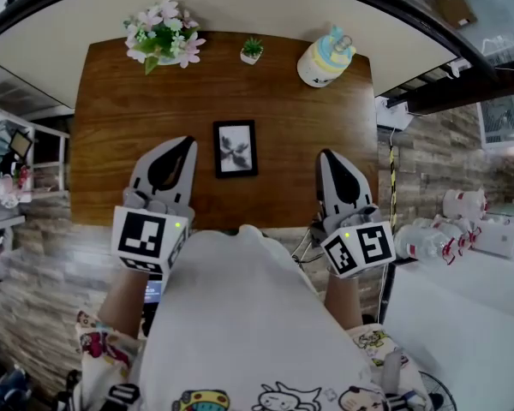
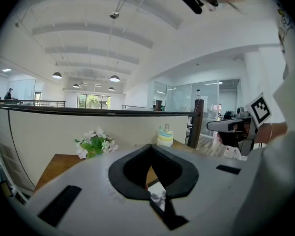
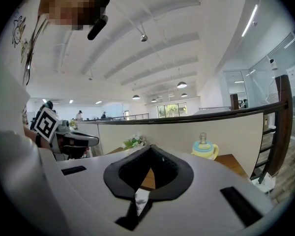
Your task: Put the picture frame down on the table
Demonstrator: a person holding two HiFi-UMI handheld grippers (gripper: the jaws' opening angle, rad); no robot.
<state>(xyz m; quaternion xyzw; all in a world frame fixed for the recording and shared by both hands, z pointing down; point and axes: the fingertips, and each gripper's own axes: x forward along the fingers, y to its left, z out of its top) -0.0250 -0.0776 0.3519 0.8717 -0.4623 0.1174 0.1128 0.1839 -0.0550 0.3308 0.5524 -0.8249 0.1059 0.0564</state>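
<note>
A small black picture frame (image 1: 236, 148) with a grey flower print lies flat in the middle of the brown wooden table (image 1: 111, 135). My left gripper (image 1: 190, 142) hovers just left of the frame and my right gripper (image 1: 326, 155) to its right, both over the table's near edge. Neither touches the frame. Both grippers are shut, jaws meeting at the tips, with nothing held. A sliver of the frame (image 2: 158, 192) shows through the left gripper's (image 2: 150, 147) jaw opening. It also shows as the frame (image 3: 140, 197) below the right gripper (image 3: 150, 147).
At the table's far edge stand a pot of pink and white flowers (image 1: 163, 34), a tiny green plant (image 1: 252, 50) and a yellow and blue cake-shaped ornament (image 1: 325, 56). A curved white wall runs behind the table. White toys (image 1: 463, 225) lie at right, shelves (image 1: 17, 165) at left.
</note>
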